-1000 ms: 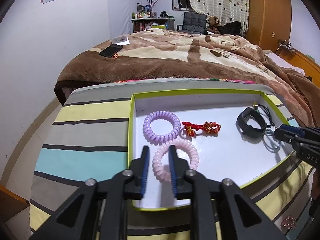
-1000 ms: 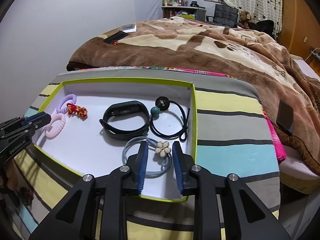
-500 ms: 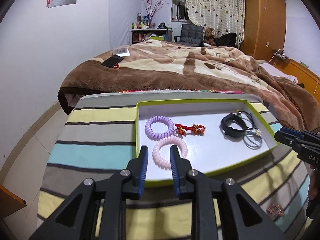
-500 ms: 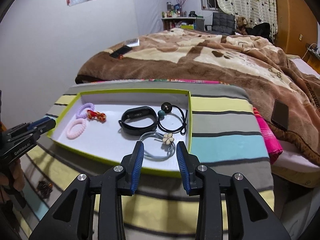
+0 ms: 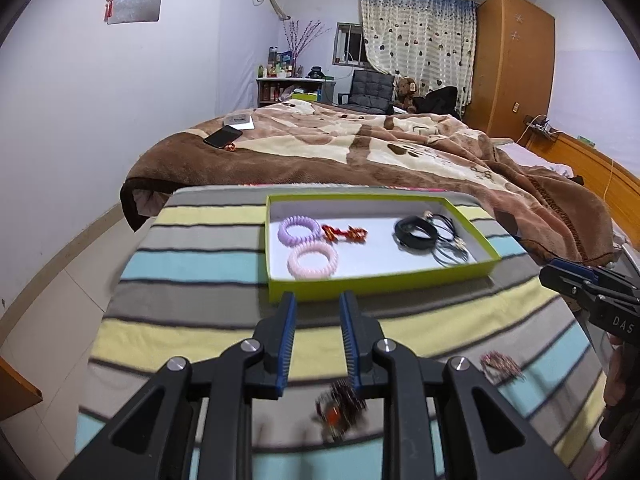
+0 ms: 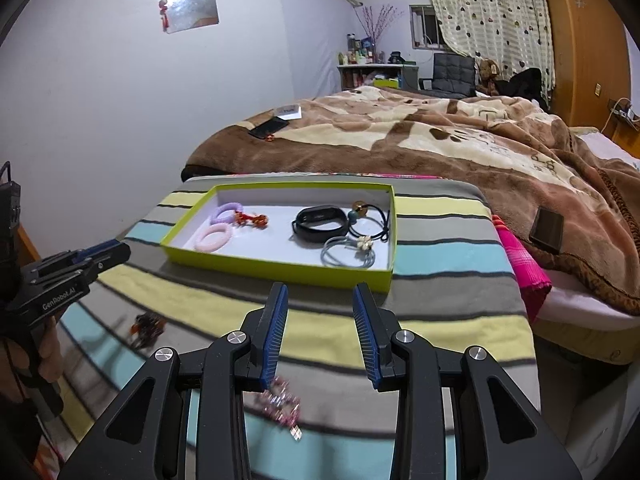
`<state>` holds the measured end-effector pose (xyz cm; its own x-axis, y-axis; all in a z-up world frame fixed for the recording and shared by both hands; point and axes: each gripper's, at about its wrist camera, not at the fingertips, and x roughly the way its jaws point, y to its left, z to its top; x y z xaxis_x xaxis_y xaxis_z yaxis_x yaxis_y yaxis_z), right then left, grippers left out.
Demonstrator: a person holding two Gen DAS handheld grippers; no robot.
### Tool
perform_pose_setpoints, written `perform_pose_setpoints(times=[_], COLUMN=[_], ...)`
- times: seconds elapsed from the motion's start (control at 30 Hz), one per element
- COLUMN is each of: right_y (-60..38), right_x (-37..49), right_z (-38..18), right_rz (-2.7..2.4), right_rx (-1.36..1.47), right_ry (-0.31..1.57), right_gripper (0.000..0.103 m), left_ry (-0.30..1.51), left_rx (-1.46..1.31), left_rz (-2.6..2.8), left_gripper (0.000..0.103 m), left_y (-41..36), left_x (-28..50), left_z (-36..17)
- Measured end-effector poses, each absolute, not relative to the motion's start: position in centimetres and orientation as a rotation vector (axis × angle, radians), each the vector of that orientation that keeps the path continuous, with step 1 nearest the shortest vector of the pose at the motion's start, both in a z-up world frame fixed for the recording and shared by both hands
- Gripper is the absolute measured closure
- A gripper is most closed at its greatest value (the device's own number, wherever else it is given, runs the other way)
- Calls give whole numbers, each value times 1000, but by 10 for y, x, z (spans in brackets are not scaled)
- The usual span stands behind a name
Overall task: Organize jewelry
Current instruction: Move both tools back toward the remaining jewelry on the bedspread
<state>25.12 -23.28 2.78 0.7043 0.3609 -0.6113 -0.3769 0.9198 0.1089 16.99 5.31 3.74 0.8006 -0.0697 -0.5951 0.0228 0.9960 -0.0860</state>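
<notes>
Jewelry here mostly sits in the green tray (image 6: 276,270) on the striped cloth (image 6: 440,256): the black wristband (image 6: 320,220) near its middle, the grey flower tie (image 6: 348,254) at its near right corner, the pink coil (image 6: 214,238) at its left end. All look light and springy; pinch them across the band. Outside the tray, near you, lie the dark clip (image 5: 340,408) and the pink beaded clip (image 6: 280,404), small and likely snaggy; grip their bodies. Your left gripper (image 5: 318,316) stands partly apart and your right gripper (image 6: 320,308) wide apart, both empty.
</notes>
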Motion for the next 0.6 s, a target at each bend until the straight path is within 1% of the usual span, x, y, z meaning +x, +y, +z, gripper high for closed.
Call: perform_pose_setpoints(times=[0.43, 0.5, 0.6], right_y=[-240, -241, -243], right_x=[191, 183, 175], right_z=[25, 23, 20], right_rz=[432, 436, 438], right_rx=[-6, 1, 11], right_ry=[647, 649, 655], right_gripper=[68, 68, 68], left_ry=[619, 617, 610], left_rx=[-63, -66, -57], left_rz=[-77, -78, -77], left_gripper=[80, 75, 74], left_y=[35, 34, 31], left_x=[110, 102, 91], left_z=[31, 31, 30])
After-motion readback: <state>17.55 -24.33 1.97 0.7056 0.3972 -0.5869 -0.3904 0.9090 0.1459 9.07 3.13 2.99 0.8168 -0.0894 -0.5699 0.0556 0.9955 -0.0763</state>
